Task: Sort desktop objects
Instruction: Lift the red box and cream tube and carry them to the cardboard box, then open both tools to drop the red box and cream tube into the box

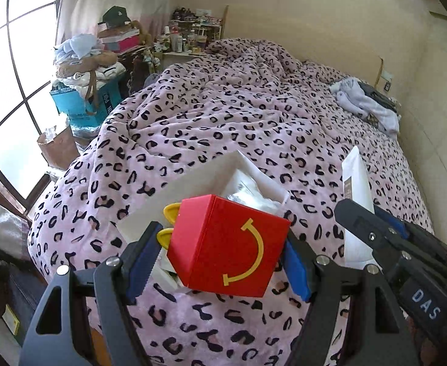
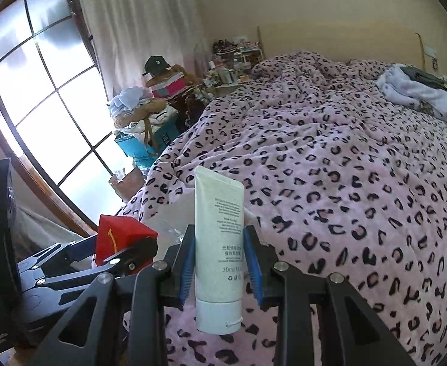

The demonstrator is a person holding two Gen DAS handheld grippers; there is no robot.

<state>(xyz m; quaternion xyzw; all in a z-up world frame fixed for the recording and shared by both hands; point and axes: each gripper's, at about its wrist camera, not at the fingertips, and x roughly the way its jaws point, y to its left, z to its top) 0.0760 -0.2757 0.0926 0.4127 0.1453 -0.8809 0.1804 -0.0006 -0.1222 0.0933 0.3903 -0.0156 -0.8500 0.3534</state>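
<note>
A: Left wrist view first — the left claw (image 1: 223,262) is clamped on the red box (image 1: 226,244), held above the near end of the bed (image 1: 254,116), a white tray (image 1: 174,195) just beyond.

B: Right wrist view — the right claw (image 2: 220,262) is clenched on the white tube (image 2: 219,244), cap down.

A: Both seem mid-carry; next, I'd judge, is lining each up over the tray before letting go.
</note>
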